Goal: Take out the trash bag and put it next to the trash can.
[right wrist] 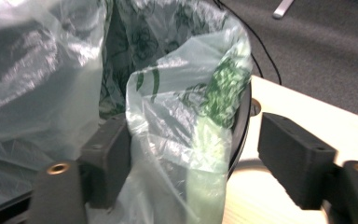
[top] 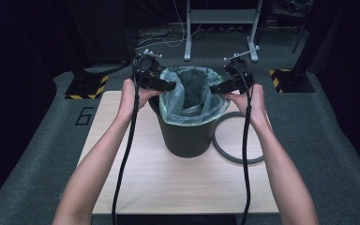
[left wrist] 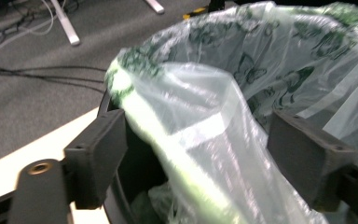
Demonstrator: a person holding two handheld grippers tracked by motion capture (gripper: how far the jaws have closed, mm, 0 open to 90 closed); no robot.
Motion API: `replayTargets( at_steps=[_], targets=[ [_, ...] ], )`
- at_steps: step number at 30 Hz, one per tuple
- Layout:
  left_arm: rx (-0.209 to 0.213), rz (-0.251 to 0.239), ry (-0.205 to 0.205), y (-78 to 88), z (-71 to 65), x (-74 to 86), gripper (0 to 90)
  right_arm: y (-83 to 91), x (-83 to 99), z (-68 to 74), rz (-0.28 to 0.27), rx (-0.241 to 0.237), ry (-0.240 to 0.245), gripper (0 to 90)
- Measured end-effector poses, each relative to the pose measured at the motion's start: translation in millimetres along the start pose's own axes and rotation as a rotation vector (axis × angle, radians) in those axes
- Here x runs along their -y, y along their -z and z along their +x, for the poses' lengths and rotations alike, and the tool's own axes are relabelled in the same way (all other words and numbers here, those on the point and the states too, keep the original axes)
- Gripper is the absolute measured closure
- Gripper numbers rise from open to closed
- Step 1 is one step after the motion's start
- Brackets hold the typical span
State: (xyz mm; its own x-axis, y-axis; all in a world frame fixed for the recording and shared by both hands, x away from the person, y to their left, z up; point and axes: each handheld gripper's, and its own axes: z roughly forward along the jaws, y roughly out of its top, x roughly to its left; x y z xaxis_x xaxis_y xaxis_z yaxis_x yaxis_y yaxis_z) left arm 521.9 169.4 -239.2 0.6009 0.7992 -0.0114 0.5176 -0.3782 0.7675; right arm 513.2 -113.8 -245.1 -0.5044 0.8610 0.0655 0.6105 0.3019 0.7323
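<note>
Nearest the camera, two forearms are reaching up the wooden table. At mid-table a dark bin is standing, with a grey ring lying at its four o'clock. A pale green bag printed with butterflies is lining the bin, bearing no readable writing. At the rim's nine o'clock the left gripper is standing well open, the bag edge running loose between its jaws. At three o'clock the right gripper is gaping likewise around the bag, unclamped. A "6" marking is sitting on the floor at ten o'clock.
</note>
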Motion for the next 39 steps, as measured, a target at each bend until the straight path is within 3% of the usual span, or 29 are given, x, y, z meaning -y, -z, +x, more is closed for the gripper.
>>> replayTargets(
  at_steps=[5,9,11,17,21,27,36,39],
  targets=[
    [0.075,0.029,0.041,-9.1,4.8,5.7,16.5,-2.1,0.8,4.7,0.003,0.005,0.021,59.4],
    [0.117,0.054,0.036,-16.2,1.3,7.6,16.5,-5.4,-1.0,10.4,0.014,0.006,0.039,77.7],
    [0.139,0.061,0.035,-20.3,-1.0,8.1,15.9,-7.4,-2.1,12.4,0.015,-0.017,0.038,83.5],
    [0.198,0.061,0.034,-28.0,-7.5,6.4,14.9,-10.2,-10.0,24.4,-0.010,-0.055,0.057,86.9],
    [0.226,0.056,0.025,-30.7,-12.7,4.3,14.5,-10.8,-18.0,36.3,-0.027,-0.055,0.087,87.2],
    [0.269,0.048,-0.005,-34.9,-25.2,-2.5,11.4,-14.2,-25.5,48.1,-0.051,-0.078,0.086,87.6],
    [0.231,0.063,-0.065,-40.5,-40.0,-9.3,11.2,-13.6,-33.4,63.3,-0.090,-0.132,0.074,87.9],
    [0.207,0.056,-0.074,-41.5,-44.4,-11.5,19.2,-12.0,-34.6,67.2,-0.113,-0.163,0.059,88.0]
  ],
)
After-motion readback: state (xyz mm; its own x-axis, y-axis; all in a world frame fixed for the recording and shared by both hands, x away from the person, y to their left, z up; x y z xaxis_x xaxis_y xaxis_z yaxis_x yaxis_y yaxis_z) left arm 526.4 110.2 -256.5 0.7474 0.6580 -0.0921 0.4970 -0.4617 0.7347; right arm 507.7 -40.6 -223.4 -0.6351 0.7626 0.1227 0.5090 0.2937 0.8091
